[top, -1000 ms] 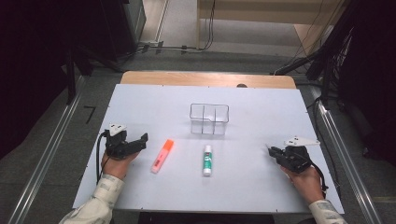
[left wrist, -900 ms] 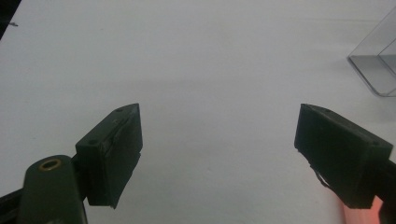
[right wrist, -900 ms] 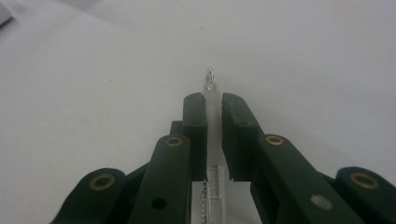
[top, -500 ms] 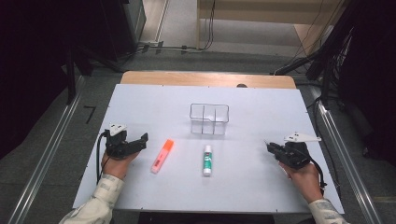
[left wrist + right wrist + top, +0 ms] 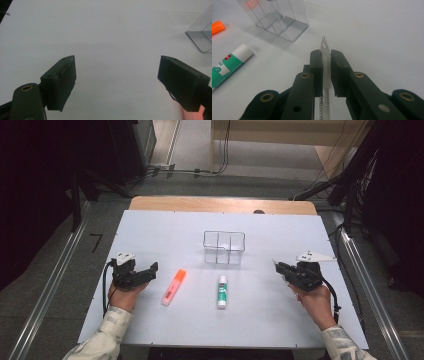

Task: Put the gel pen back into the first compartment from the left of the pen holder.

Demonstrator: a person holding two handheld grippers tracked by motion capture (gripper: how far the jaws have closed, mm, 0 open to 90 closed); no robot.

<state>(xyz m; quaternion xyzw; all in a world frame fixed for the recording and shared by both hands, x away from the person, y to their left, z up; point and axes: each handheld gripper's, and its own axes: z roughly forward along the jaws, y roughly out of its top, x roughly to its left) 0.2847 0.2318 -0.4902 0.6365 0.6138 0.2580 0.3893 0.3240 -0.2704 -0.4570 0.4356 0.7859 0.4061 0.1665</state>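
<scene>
1. The right gripper point(image 5: 326, 53) is clamped on a clear pen point(image 5: 325, 75), which runs lengthwise between its jaws with the tip poking out just past them. In the high view this gripper point(image 5: 278, 265) sits at the table's point(image 5: 150, 227) right side, pointing toward the middle.
2. The left gripper point(image 5: 116, 75) has its jaws spread wide with nothing between them, just bare table. In the high view it point(image 5: 152, 268) rests at the left side, aimed toward the centre.
3. Just past the left gripper's tips lies an orange highlighter point(image 5: 173, 286), close to them but apart; a sliver of it shows behind one jaw in the left gripper view.
4. A glue stick point(image 5: 222, 291) lies between the two grippers, nearer the highlighter, well apart from the right gripper.
5. Farther out, beyond the glue stick, stands a clear divided box point(image 5: 224, 247), upright, with nothing in it. From the right gripper it point(image 5: 274, 17) sits ahead and off to one side, the table between them bare.
</scene>
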